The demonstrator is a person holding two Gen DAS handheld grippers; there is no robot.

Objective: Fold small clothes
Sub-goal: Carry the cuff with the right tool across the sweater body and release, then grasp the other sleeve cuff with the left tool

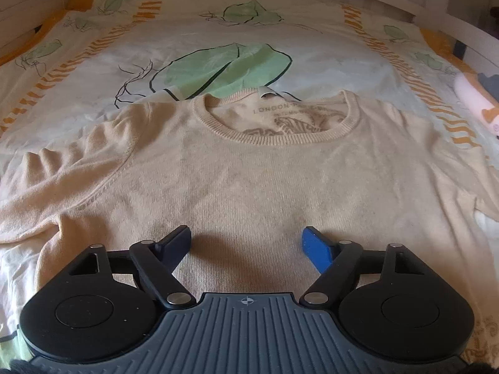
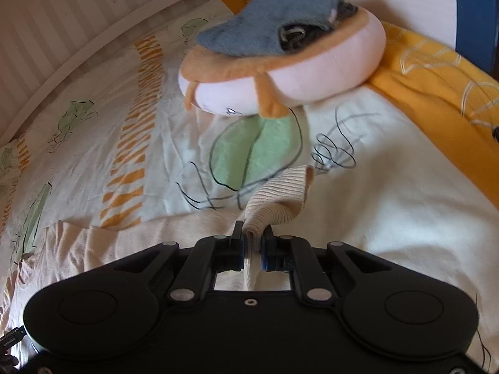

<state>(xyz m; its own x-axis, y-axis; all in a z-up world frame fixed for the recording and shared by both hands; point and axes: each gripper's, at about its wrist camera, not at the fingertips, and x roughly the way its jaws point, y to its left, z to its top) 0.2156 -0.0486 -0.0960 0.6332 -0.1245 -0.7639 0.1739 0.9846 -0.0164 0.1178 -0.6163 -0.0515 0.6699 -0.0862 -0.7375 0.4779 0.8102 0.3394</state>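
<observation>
A cream knit sweater (image 1: 249, 174) lies flat, front up, on the bed, neck hole away from me, left sleeve spread to the left. My left gripper (image 1: 248, 240) is open, its blue-padded fingers (image 1: 315, 246) hovering just over the sweater's lower chest, holding nothing. In the right wrist view my right gripper (image 2: 252, 240) is shut on the ribbed cuff (image 2: 277, 196) of the sweater's sleeve, which sticks up out of the jaws above the bed. The rest of that sleeve (image 2: 93, 237) trails off to the left.
A white bedspread (image 1: 202, 40) with green leaves and orange stripes covers the bed. A pink and orange plush cushion (image 2: 312, 71) carrying folded blue-grey clothes (image 2: 265, 21) lies ahead of my right gripper. A yellow blanket (image 2: 436, 93) lies at right. A white slatted bed frame (image 2: 62, 31) borders the bed.
</observation>
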